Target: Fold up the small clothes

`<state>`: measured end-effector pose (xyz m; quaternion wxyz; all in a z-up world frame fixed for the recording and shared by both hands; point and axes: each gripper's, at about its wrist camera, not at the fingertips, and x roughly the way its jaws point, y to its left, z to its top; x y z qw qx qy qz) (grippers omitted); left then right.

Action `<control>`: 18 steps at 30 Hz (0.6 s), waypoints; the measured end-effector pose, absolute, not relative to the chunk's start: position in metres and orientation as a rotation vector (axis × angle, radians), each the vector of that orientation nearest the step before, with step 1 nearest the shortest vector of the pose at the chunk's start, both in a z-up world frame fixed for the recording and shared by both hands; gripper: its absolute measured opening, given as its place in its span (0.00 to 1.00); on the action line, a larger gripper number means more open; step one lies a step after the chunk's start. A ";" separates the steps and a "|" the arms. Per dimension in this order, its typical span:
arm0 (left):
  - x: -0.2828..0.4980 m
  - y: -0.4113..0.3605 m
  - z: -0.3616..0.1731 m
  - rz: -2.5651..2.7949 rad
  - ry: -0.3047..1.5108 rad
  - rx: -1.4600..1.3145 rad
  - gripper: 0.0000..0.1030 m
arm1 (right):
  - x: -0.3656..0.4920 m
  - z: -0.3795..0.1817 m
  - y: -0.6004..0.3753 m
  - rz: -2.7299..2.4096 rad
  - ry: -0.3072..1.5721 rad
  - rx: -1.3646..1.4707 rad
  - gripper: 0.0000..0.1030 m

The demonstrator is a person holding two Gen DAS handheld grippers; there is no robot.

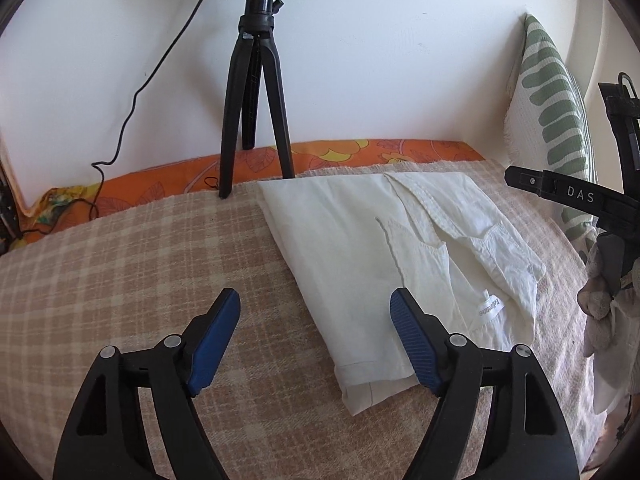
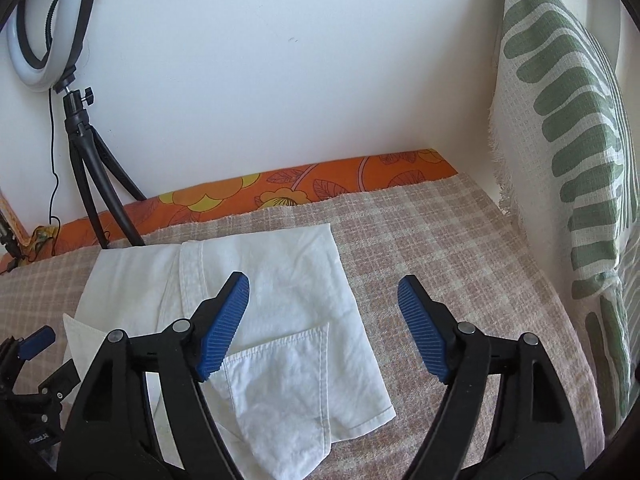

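Left wrist view: a folded white garment (image 1: 400, 264) is seen lying flat on a beige checked blanket (image 1: 140, 264), its length running diagonally from the far centre toward the near right. A small sewn-in label (image 1: 489, 307) is visible near its right side, and a pocket flap is turned up beside it. The left gripper (image 1: 315, 340) is held above the blanket with its jaws spread wide and nothing between them; its blue-padded right finger (image 1: 414, 344) is placed over the near edge of the garment, while the left finger is over bare blanket. A black tripod (image 1: 256, 92) is stood at the far edge of the blanket against a white wall (image 1: 380, 60), with an orange floral sheet (image 1: 340, 154) showing behind it. A green-and-white patterned cushion (image 1: 548, 108) is propped at the right.

In the right wrist view, the same garment (image 2: 288, 292) is spread at lower left, a patch pocket (image 2: 280, 380) facing up. The right gripper (image 2: 323, 328) is likewise fully open and empty, its left finger (image 2: 224, 328) above the garment, its right finger over the blanket (image 2: 440, 232). A ring light (image 2: 48, 28) is mounted on the tripod (image 2: 92, 184).
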<state>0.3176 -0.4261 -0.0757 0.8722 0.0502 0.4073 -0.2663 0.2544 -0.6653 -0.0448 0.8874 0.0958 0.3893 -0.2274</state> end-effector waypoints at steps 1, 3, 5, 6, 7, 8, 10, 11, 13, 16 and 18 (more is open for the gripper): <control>0.314 -0.425 -0.075 -0.552 0.847 0.118 0.75 | 0.252 -0.042 -0.662 -0.469 0.805 0.195 0.81; 0.308 -0.423 -0.072 -0.545 0.850 0.131 0.75 | 0.249 -0.036 -0.654 -0.471 0.798 0.183 0.83; 0.304 -0.419 -0.070 -0.547 0.856 0.127 0.75 | 0.244 -0.030 -0.648 -0.472 0.787 0.177 0.83; 0.301 -0.417 -0.068 -0.548 0.854 0.124 0.75 | 0.241 -0.027 -0.645 -0.471 0.781 0.180 0.83; 0.297 -0.414 -0.064 -0.547 0.850 0.120 0.75 | 0.238 -0.023 -0.642 -0.469 0.777 0.182 0.83; 0.296 -0.411 -0.063 -0.547 0.845 0.116 0.75 | 0.234 -0.019 -0.639 -0.468 0.772 0.182 0.83; 0.289 -0.405 -0.056 -0.548 0.838 0.113 0.75 | 0.226 -0.011 -0.632 -0.475 0.759 0.180 0.83; 0.285 -0.402 -0.052 -0.548 0.835 0.113 0.75 | 0.222 -0.006 -0.628 -0.476 0.753 0.179 0.83; 0.277 -0.395 -0.045 -0.547 0.825 0.115 0.75 | 0.214 0.003 -0.620 -0.477 0.740 0.180 0.83; 0.265 -0.383 -0.030 -0.545 0.800 0.112 0.75 | 0.202 0.019 -0.605 -0.477 0.721 0.165 0.83; 0.254 -0.375 -0.018 -0.544 0.779 0.109 0.75 | 0.191 0.029 -0.594 -0.479 0.706 0.157 0.84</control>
